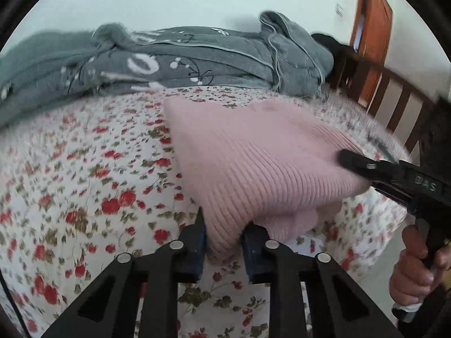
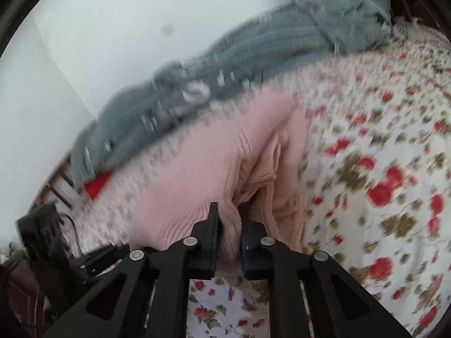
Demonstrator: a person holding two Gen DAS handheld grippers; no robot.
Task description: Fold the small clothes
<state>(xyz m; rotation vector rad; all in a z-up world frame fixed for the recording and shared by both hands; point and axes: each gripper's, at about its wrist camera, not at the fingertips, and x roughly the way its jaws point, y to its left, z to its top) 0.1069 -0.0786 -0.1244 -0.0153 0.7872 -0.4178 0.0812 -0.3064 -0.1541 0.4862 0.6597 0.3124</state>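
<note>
A pink ribbed knit garment (image 1: 248, 155) lies folded on the floral bedsheet (image 1: 84, 169). My left gripper (image 1: 224, 235) is shut on its near corner, the fabric pinched between the fingers. My right gripper (image 1: 355, 166) comes in from the right and grips the garment's right edge. In the right wrist view the right gripper (image 2: 229, 225) is shut on a bunched fold of the pink garment (image 2: 197, 163), which is lifted and creased around the fingers. Both views are blurred by motion.
A grey patterned quilt (image 1: 174, 56) lies heaped along the far side of the bed by the wall. A dark wooden bed rail (image 1: 394, 98) runs along the right, with an orange door (image 1: 372, 28) behind. A red item (image 2: 95, 186) lies near the rail.
</note>
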